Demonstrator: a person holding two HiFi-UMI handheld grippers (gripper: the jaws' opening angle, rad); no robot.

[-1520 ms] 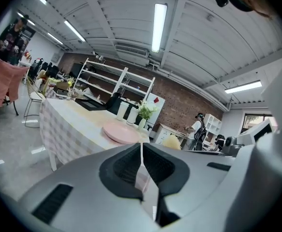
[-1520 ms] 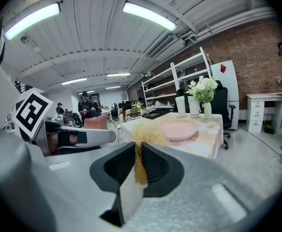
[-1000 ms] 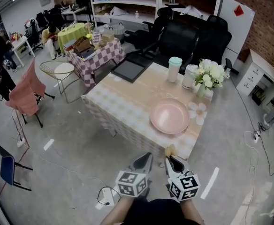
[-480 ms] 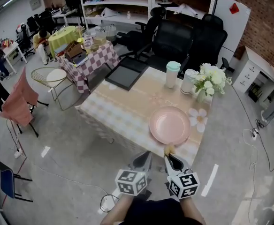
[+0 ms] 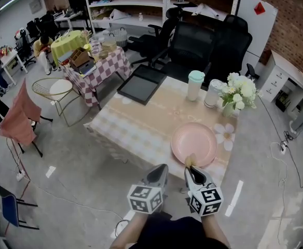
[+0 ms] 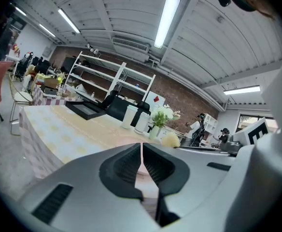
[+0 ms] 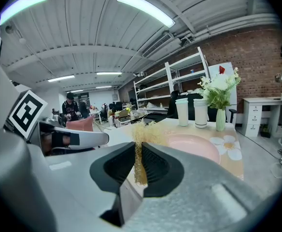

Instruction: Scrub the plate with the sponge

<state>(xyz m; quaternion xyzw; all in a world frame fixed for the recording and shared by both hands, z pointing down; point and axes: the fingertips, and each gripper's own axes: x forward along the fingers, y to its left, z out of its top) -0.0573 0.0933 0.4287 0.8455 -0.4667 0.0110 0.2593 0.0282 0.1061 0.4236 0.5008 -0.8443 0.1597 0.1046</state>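
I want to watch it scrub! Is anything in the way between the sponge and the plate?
Nothing I can see. The right claw pinches the sponge at the near rim of the pink plate; cups and flowers stand behind it.

Bright ceiling tubes (image 6: 166,14), sharp, fisheye-curved edges

I'm in an open office workroom. Black office chairs (image 5: 208,45) stand behind my bench (image 5: 141,128), white shelving (image 5: 141,3) lines a brick wall (image 5: 297,19), and the floor (image 5: 73,165) is bare concrete.
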